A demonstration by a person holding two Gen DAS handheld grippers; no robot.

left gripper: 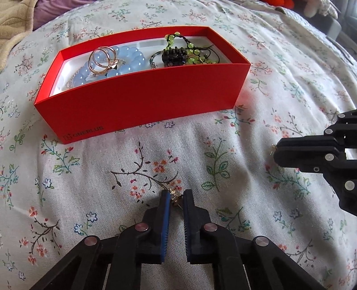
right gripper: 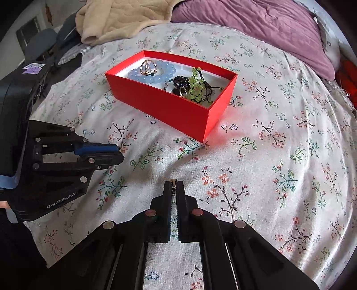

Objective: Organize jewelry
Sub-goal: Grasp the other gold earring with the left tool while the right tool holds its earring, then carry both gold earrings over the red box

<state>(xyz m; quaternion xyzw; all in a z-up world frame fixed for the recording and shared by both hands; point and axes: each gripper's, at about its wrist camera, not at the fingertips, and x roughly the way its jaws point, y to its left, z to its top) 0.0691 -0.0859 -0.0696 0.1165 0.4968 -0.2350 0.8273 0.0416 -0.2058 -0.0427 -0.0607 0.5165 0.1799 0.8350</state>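
Note:
An open red box [left gripper: 142, 93] stands on the floral bedsheet [left gripper: 223, 178]. It holds a blue bead bracelet [left gripper: 131, 60], gold rings [left gripper: 101, 59], a green bead bracelet [left gripper: 191, 51] and a black piece [left gripper: 174, 56]. In front of the box, low over the sheet, my left gripper [left gripper: 177, 195] is shut on a small gold earring [left gripper: 174, 196]. To its right, my right gripper [right gripper: 174, 184] is shut on another small gold piece [right gripper: 173, 181] at its very tips. Each gripper also shows in the other's view: the left gripper [right gripper: 119, 152] and the right gripper [left gripper: 276, 154].
A beige blanket [right gripper: 120, 20] and a purple duvet [right gripper: 256, 24] lie bunched behind the red box [right gripper: 169, 107]. Dark objects [right gripper: 67, 44] sit past the bed's left edge, and something red [right gripper: 348, 75] lies at the far right.

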